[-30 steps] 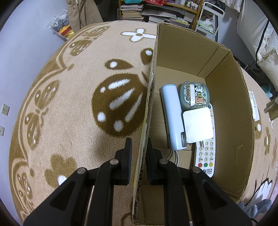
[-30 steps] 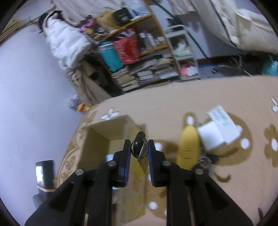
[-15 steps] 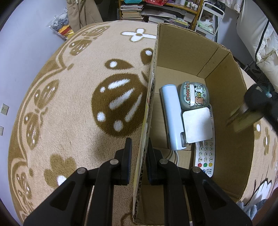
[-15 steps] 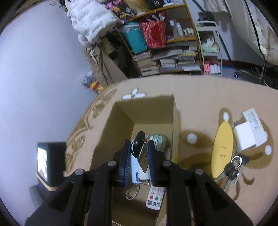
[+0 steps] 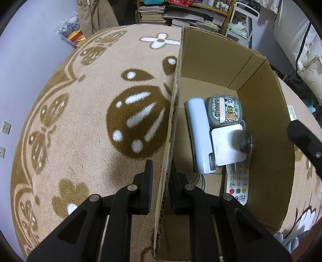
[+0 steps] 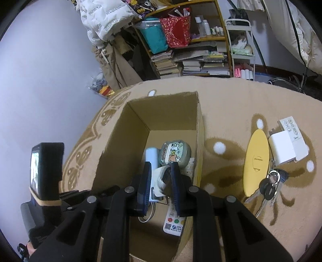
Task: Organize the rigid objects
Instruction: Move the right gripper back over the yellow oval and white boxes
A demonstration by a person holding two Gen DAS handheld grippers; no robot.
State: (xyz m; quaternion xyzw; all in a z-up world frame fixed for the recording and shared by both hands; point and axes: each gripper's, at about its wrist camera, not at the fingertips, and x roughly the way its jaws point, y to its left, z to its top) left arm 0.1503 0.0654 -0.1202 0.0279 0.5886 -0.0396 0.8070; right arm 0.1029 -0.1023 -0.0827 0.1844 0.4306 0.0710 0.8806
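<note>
Swung in over the cardboard box, the right hand-held gripper stays clamped on a dark key just above the white adapter below it, best released low, while the left hand-held gripper pinches the box wall.

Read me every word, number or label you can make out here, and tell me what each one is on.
"Cheers": cartoon case in the cardboard box.
"JSCN": white remote, beside a QR code; its number keys are too small.
Yellow oval case logo: blurred.
White jacket print: too small.
</note>
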